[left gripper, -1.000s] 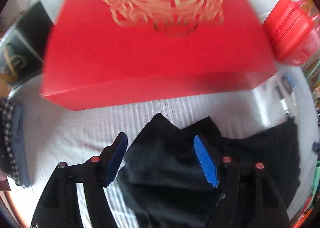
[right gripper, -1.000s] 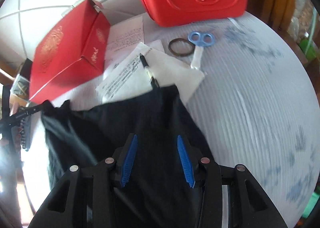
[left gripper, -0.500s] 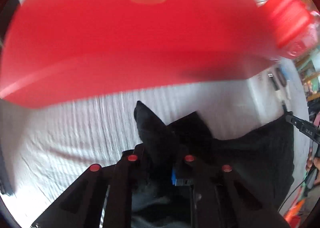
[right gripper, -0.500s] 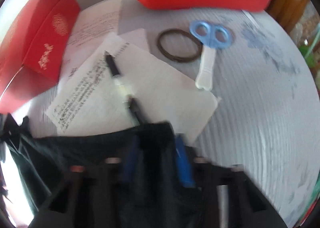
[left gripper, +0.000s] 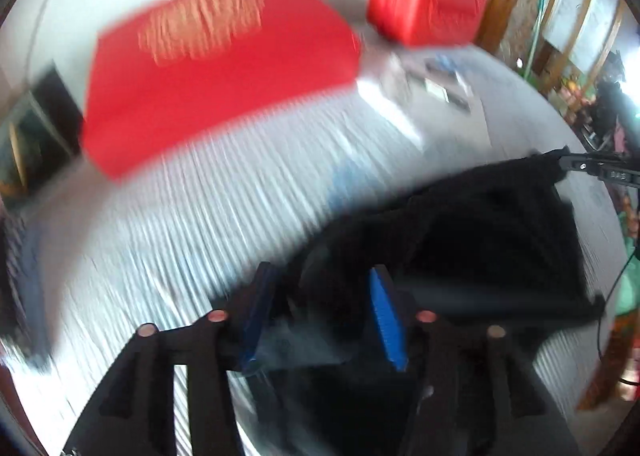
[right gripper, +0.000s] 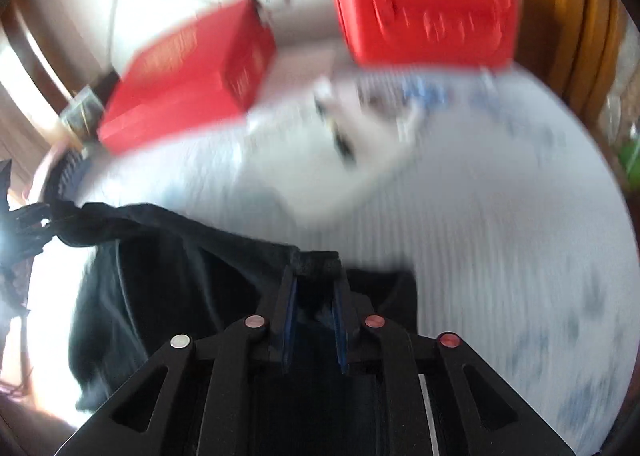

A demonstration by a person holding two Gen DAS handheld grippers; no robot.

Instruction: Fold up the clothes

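Cloth is up off the bedsheet point(right gripper: 500, 216) now: my right gripper point(right gripper: 314, 312) pinches the black garment point(right gripper: 168, 264) by its far edge, lifted from where it lay half a second ago. My left gripper point(left gripper: 320, 312), clamped then, now stands parted around the near-left cloth, so I judge the fold is mid-carry.

Both views are blurred. The left wrist camera looks forward along its fingers, low over the white ribbed tabletop point(left gripper: 208, 224), with the flat red gift box point(left gripper: 216, 68) at 11 o'clock and the red plastic carry case point(left gripper: 424, 0) at 1 o'clock. The right wrist camera faces similarly, sharing the box point(right gripper: 188, 80), case point(right gripper: 424, 4), tabletop point(right gripper: 500, 216) and nearby black garment point(right gripper: 168, 264).
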